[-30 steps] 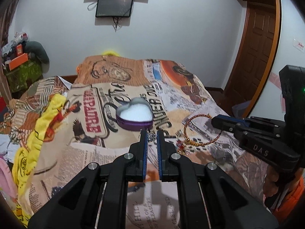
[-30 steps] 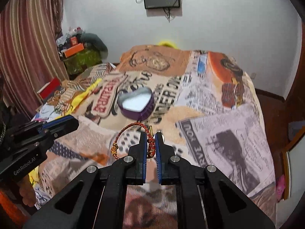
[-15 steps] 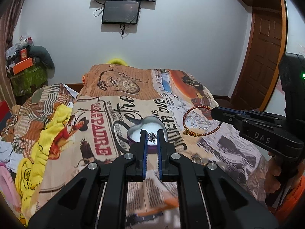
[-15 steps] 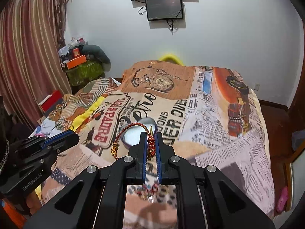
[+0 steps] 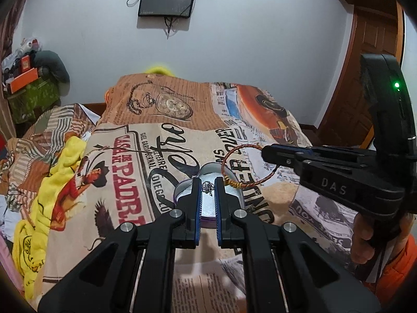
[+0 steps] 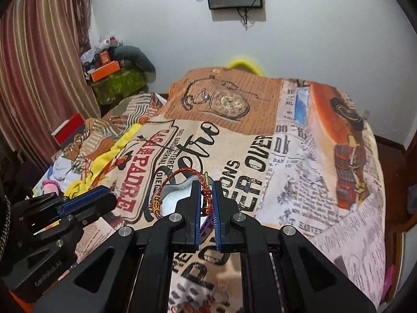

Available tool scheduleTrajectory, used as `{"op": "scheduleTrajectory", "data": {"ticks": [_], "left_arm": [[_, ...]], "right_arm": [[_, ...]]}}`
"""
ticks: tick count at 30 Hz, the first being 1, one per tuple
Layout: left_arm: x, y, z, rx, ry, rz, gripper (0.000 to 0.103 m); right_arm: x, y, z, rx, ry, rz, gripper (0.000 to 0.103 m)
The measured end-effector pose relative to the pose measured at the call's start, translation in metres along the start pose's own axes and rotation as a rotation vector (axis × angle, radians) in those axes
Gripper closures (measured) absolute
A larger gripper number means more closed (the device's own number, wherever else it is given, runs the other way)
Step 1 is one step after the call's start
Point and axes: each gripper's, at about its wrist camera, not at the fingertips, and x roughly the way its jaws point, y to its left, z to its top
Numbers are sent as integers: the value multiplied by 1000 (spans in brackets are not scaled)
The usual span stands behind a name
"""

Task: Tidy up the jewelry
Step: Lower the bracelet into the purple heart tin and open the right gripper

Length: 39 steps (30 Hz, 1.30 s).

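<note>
The left gripper (image 5: 207, 186) is clamped on a small silver chain piece (image 5: 208, 187), whose tangled links show between its blue-lined fingertips, directly above the white lining of a heart-shaped purple jewelry box (image 5: 235, 195). The right gripper (image 6: 206, 195) is closed on a red-and-gold braided bangle (image 6: 179, 173) at its knotted section; the loop stands up and leans to the left of the jaws, over the same box (image 6: 172, 200). In the left wrist view the bangle (image 5: 247, 165) hangs from the right gripper's tip (image 5: 268, 154), its gold-wrapped lower end just beside the left gripper's right finger. The box rests on a bedspread (image 6: 286, 156) printed with newspaper text, a pocket watch and an orange car.
</note>
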Motion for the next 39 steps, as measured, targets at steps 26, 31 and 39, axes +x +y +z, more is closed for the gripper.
{"op": "scheduleTrajectory", "data": {"ticks": [26,31,39], "left_arm": [[73,19,-8,-11,187,-21,95],[73,19,-8,-11,188,-2,95],[63,19,-4,-22,181,6,95]], "right_arm": [[65,9,-2,-138,195,-29,95],[63,11,-2,-144,189,-26,95],[51,14,-2,-145,163,-35,86]]}}
